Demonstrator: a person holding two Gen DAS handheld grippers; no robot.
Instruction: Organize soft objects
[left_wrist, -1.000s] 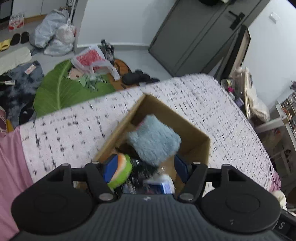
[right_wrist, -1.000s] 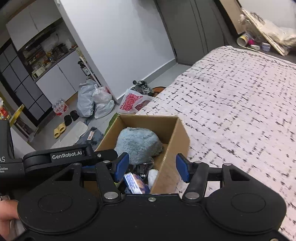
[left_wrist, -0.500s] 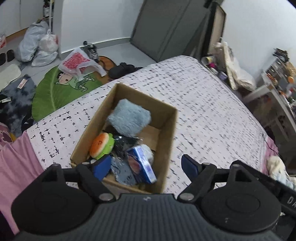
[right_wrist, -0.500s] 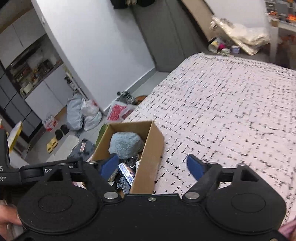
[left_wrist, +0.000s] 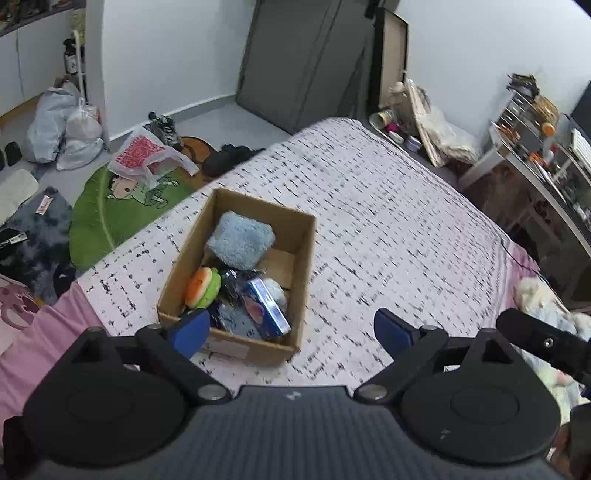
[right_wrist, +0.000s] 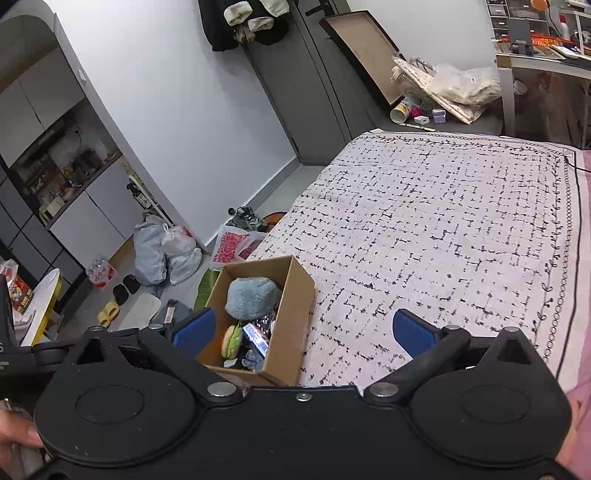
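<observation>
With both jaws opening on nothing, left hand-held gripper and right hand-held gripper should clear the filled cardboard box on the bed without snagging.

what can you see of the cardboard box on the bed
The cardboard box is plain brown corrugated card, open-topped and upright, resting on the black-and-white patterned bedspread near the bed's edge. Inside lie a fluffy light-blue plush, an orange-and-green plush, a blue packet and dark items. Neither gripper touches it.
</observation>
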